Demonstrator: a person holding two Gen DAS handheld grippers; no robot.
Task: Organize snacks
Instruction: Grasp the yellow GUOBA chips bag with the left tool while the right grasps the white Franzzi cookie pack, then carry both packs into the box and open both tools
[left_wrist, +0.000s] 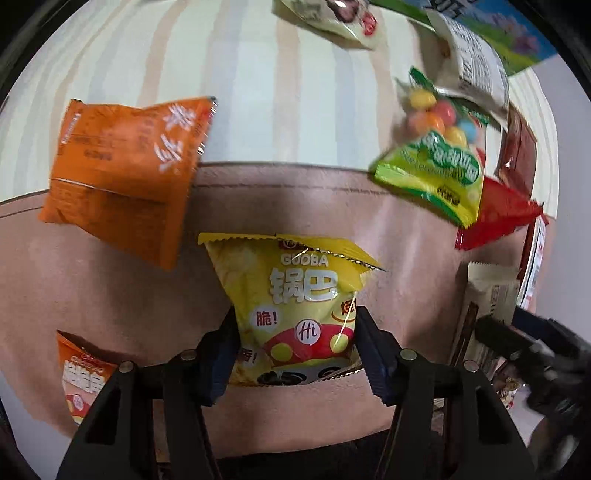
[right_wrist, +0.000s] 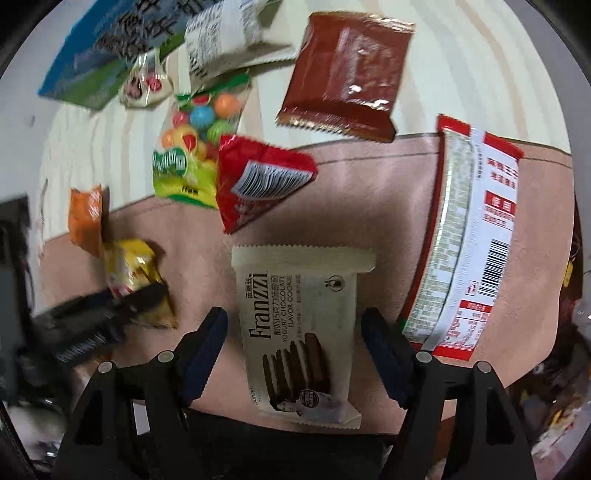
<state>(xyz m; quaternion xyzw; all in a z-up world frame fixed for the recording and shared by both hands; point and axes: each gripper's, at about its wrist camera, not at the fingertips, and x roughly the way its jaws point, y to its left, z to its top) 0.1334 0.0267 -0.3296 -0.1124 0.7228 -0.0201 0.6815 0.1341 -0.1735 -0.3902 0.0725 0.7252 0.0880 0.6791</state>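
A yellow Guoba snack bag (left_wrist: 291, 280) lies on the pink mat (left_wrist: 110, 288), and my left gripper (left_wrist: 295, 317) is shut on its lower half, with both blue pads against its sides. In the right wrist view the same yellow bag (right_wrist: 129, 266) shows at the left under that gripper's dark fingers. A white Franzzi chocolate cookie pack (right_wrist: 295, 325) lies flat on the mat between the fingers of my right gripper (right_wrist: 295, 314), which is open with a small gap on each side of the pack.
An orange packet (left_wrist: 122, 173) lies across the mat's edge, with another orange one (left_wrist: 85, 373) at the lower left. A green candy bag (right_wrist: 184, 162), a red packet (right_wrist: 258, 181), a brown packet (right_wrist: 343, 70), a long red-and-white pack (right_wrist: 472, 236) and a blue-green box (right_wrist: 103, 55) lie around.
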